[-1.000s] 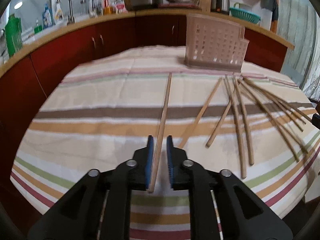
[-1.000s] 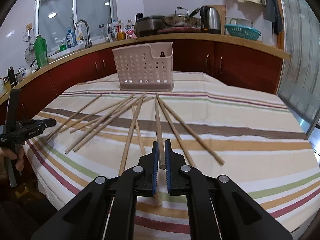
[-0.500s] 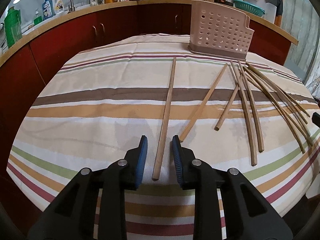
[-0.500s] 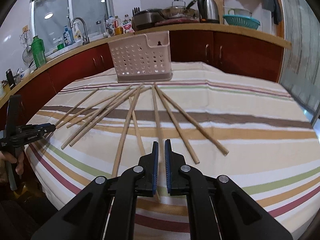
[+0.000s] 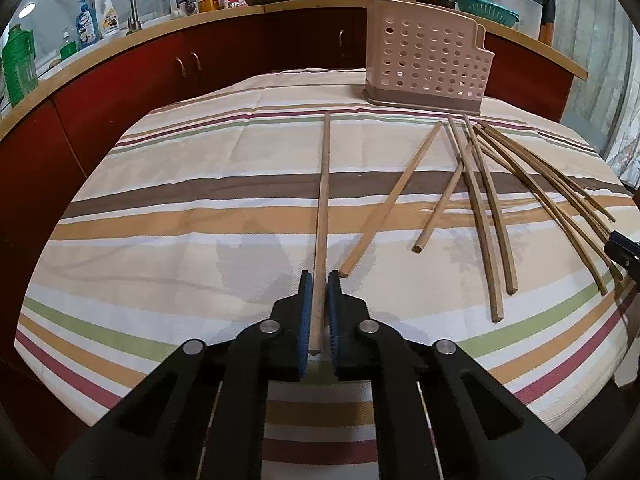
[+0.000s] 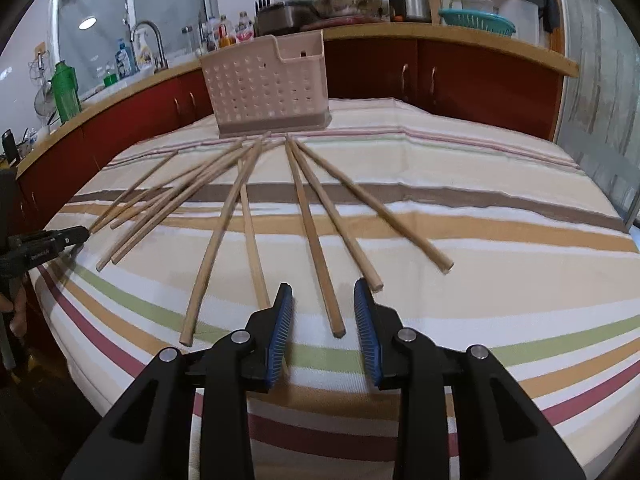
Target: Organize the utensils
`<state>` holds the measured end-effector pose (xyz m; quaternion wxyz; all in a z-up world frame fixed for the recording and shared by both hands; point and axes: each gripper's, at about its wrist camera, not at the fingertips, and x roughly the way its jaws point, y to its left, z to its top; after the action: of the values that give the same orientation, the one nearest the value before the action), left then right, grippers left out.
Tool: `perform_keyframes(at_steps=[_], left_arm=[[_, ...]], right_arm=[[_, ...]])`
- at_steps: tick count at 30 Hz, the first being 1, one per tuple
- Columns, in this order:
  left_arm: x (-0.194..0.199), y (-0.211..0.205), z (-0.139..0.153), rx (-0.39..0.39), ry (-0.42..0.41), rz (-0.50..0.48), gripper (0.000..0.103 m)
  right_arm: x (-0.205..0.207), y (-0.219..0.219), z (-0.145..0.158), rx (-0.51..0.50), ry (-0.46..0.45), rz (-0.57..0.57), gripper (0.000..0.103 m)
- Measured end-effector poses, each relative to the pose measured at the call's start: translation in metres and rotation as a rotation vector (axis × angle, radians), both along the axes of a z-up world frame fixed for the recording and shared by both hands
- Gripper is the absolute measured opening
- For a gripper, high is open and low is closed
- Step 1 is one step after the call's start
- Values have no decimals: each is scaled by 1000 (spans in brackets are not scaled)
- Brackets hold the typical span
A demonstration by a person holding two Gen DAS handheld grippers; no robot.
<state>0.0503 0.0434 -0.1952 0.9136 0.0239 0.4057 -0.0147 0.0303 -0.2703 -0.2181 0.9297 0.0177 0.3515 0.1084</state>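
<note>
Several wooden chopsticks lie fanned on a striped tablecloth (image 5: pixel 160 184) in front of a pink perforated utensil holder (image 5: pixel 426 66), also in the right wrist view (image 6: pixel 268 88). My left gripper (image 5: pixel 319 280) is shut on the near end of one long chopstick (image 5: pixel 323 200) that still rests on the cloth and points toward the holder. My right gripper (image 6: pixel 323 292) is open, its jaws either side of the near end of another chopstick (image 6: pixel 316 248) without touching it.
The round table's edge is close below both grippers. Red cabinets with a wooden counter (image 6: pixel 460 40) curve behind, holding a sink, bottles, pots and a kettle. The left gripper's tip shows at the far left of the right wrist view (image 6: pixel 60 238).
My left gripper opened half a second ago and has closed again on the long chopstick. My right gripper was shut and has opened wide around a chopstick's end.
</note>
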Motion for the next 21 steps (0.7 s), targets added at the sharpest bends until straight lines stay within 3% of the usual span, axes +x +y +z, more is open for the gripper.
perform_keyframes(at_steps=[3, 4, 11, 21], left_arm=[[0, 0, 0, -6, 1, 0, 7], [0, 0, 0, -8, 1, -1, 7], [-8, 1, 11, -13, -53, -1, 7], [-22, 9, 67, -29, -226, 36, 7]], right_arm=[[-2, -1, -1, -3, -10, 3, 12], [-2, -2, -1, 12, -2, 7, 10], [-9, 4, 18, 4, -49, 15, 8], [-22, 5, 78, 28, -197, 19, 7]])
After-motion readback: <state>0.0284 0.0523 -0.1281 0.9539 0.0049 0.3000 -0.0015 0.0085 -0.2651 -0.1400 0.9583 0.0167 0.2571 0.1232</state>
